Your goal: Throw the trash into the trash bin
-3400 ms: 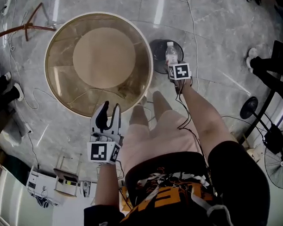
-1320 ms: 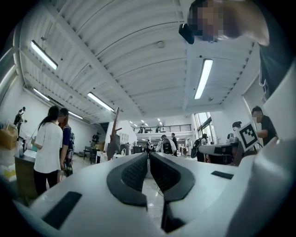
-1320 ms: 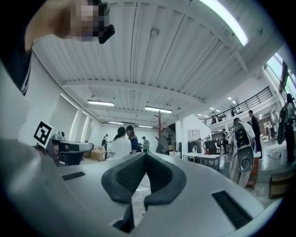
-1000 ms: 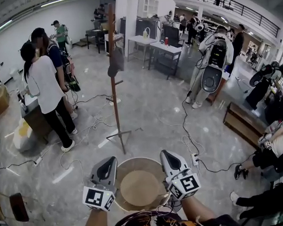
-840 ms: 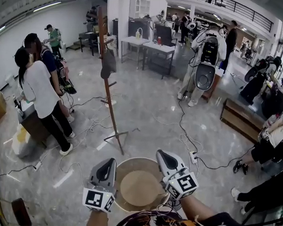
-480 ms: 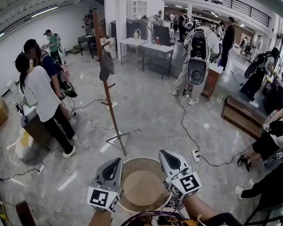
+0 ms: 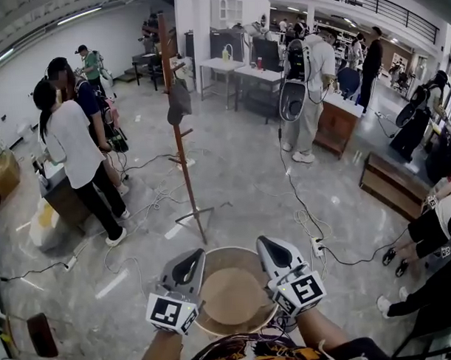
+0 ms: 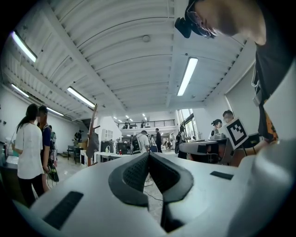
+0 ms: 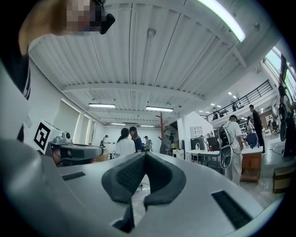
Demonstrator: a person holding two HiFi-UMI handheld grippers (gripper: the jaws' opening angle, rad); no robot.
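Jaws pressed together on nothing, left hand-held gripper [image 7: 189, 268] and right hand-held gripper [image 7: 271, 250] hover level above the near edge of the round worktop [image 7: 235, 249], probably idle since neither carries trash, and no view shows trash or bin.

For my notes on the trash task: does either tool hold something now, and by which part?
Nothing is held. The left tool and the right tool are both shut, with nothing between the jaws.
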